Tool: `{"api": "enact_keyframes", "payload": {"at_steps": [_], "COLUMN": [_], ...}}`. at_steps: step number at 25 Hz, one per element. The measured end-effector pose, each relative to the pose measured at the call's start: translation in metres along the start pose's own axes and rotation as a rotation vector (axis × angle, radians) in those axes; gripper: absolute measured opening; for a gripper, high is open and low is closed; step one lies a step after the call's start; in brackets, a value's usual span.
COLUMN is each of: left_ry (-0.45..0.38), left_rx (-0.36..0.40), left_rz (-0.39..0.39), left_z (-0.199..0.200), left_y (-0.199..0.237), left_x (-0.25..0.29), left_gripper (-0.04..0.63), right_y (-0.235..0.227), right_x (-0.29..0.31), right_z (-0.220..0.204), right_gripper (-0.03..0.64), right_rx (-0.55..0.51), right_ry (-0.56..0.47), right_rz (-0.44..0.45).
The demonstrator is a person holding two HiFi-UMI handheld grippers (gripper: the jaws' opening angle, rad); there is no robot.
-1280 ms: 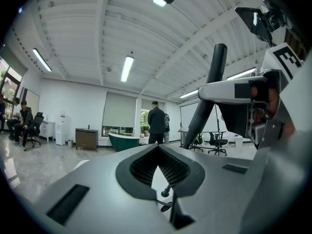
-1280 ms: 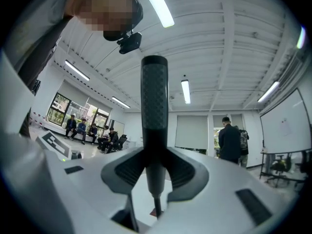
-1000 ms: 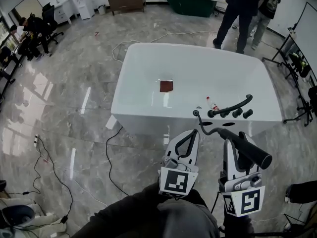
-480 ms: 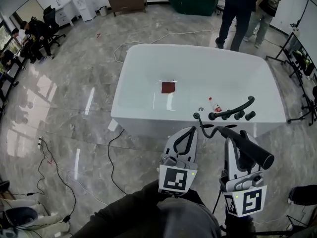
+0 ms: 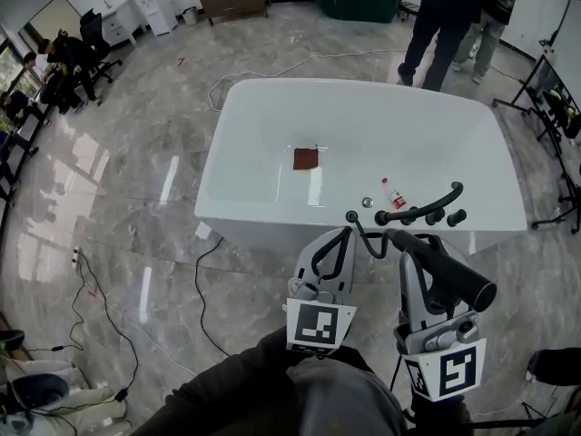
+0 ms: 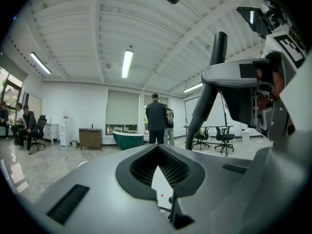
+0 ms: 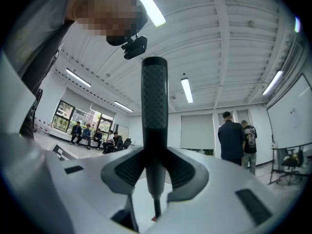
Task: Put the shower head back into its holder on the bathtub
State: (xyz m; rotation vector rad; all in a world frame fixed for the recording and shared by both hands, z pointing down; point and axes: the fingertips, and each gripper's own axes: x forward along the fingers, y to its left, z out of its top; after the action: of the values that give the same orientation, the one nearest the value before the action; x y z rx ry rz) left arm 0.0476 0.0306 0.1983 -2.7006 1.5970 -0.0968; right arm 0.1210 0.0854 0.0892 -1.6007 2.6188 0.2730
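Observation:
The white bathtub [image 5: 272, 216] lies ahead in the head view, with a black faucet set [image 5: 422, 203] on its near rim. My right gripper [image 5: 419, 260] is shut on the black shower head [image 5: 449, 275], held just short of that rim. Its black hose [image 5: 368, 239] curls toward a small black fitting [image 5: 352, 216] on the rim. In the right gripper view the shower head's handle [image 7: 154, 106] stands upright between the jaws of the right gripper [image 7: 155, 179]. My left gripper [image 5: 341, 239] is beside it, shut and empty. In the left gripper view, the left gripper [image 6: 158, 167] has the shower head [image 6: 214, 67] at its right.
Inside the tub lie a dark red cloth [image 5: 305, 158] and a small white bottle [image 5: 393, 193]. Two people [image 5: 445, 16] stand beyond the tub's far side. Cables [image 5: 204, 289] trail over the marble floor on the left. Stands [image 5: 554, 89] are at the right, and seated people [image 5: 54, 71] at the far left.
Both grippers and the shower head have shifted slightly left and nearer the tub's near rim. The right gripper's hold on the shower head is unchanged.

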Motion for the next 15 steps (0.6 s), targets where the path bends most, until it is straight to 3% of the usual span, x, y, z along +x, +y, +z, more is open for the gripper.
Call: {"api": "enact_keyframes", "payload": {"at_steps": [7,15], "left_ry": [-0.003,-0.044], "left_rx": [-0.01,-0.031], "left_rz": [0.046,0.004], "left_z": [0.0,0.008], "left_y": [0.02,0.055], "left_x": [0.021,0.054], "left_gripper": [0.003,0.003], "right_y": [-0.01,-0.001], "right_x": [0.031,0.085], "right_z": [-0.002,0.007], "right_gripper": [0.141,0.141], "right_rx": [0.008,-0.031], "right_ry": [-0.013,-0.027], "right_rz": [0.041,0.041]}}
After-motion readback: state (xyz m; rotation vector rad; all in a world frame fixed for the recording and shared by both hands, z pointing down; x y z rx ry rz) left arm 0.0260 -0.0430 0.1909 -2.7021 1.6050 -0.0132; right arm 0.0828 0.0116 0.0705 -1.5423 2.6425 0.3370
